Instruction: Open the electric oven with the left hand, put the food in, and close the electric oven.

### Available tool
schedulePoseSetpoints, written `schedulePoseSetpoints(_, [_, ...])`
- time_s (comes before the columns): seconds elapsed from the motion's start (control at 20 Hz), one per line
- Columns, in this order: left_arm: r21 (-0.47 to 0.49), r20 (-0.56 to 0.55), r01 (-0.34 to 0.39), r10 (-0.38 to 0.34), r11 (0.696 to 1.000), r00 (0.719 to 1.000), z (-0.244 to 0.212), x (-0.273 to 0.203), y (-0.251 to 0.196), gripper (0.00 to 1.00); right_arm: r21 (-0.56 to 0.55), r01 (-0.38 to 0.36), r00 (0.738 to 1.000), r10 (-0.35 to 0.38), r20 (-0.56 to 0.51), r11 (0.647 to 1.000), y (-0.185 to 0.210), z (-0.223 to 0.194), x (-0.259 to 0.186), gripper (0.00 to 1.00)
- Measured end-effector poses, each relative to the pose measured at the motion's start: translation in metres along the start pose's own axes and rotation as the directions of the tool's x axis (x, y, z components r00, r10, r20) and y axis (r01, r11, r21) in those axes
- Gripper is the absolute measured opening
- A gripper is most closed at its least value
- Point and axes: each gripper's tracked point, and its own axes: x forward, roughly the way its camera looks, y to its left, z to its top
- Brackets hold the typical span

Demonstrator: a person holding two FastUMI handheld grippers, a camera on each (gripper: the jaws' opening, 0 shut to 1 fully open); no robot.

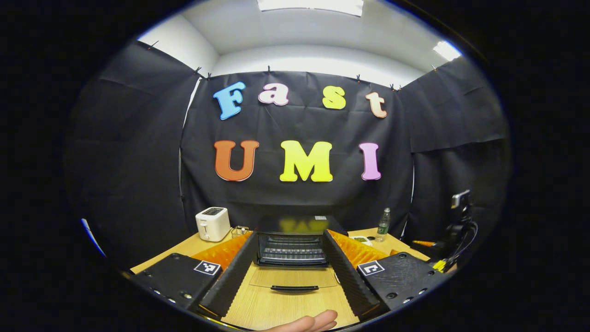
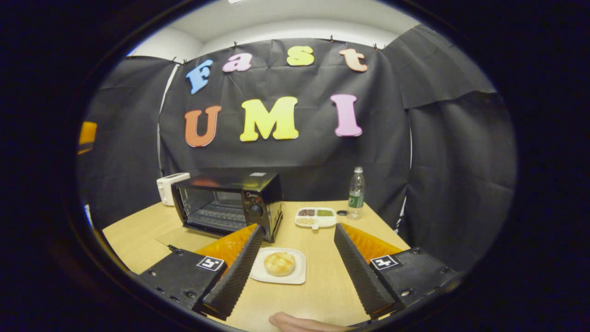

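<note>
Left claw (image 1: pixel 291 263) spread before the open oven (image 1: pixel 292 246); right claw (image 2: pixel 295 263) spread above the bun (image 2: pixel 279 263).

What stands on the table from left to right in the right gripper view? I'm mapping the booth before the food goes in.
Toaster → electric oven, door open → bun on its plate → divided snack tray → water bottle.

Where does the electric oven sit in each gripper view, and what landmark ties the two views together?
Left gripper view: the electric oven is dead centre, door folded down, framed between this gripper's fingers.
Right gripper view: it stands left of centre on the table, door open, behind the plate.
Shared landmark: the white toaster left of the oven.
</note>
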Motion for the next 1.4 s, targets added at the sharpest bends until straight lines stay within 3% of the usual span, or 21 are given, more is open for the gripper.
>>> schedulePoseSetpoints(0.2, [-0.002,0.004,-0.018,0.018,1.000,1.000,0.001,-0.003,0.008,0.92,0.022,-0.044,0.992,0.046,-0.114,0.999,0.014,-0.057,0.041,0.97])
schedulePoseSetpoints(0.25, [-0.008,0.003,-0.022,0.022,1.000,1.000,0.000,-0.001,0.012,0.82,0.023,-0.048,0.989,0.050,-0.136,0.999,0.016,-0.066,0.050,0.97])
schedulePoseSetpoints(0.3, [-0.012,0.007,-0.028,0.028,1.000,1.000,0.001,0.001,0.016,0.92,0.025,-0.047,0.986,0.050,-0.157,0.999,0.017,-0.076,0.058,0.97])
schedulePoseSetpoints(0.6, [-0.005,0.014,-0.088,0.088,0.996,0.996,-0.002,0.009,0.039,0.92,0.085,-0.080,0.951,0.101,-0.292,0.993,0.041,-0.122,0.099,0.98])
schedulePoseSetpoints(1.05, [0.003,-0.010,-0.058,0.058,0.998,0.998,-0.022,0.021,0.034,0.92,0.029,-0.017,0.919,0.027,-0.393,0.999,0.048,-0.139,0.125,0.97])
schedulePoseSetpoints(1.4, [0.006,0.015,-0.044,0.044,0.999,0.999,-0.021,0.013,0.036,0.92,0.120,-0.001,0.929,0.045,-0.367,0.993,0.056,-0.126,0.113,0.86])
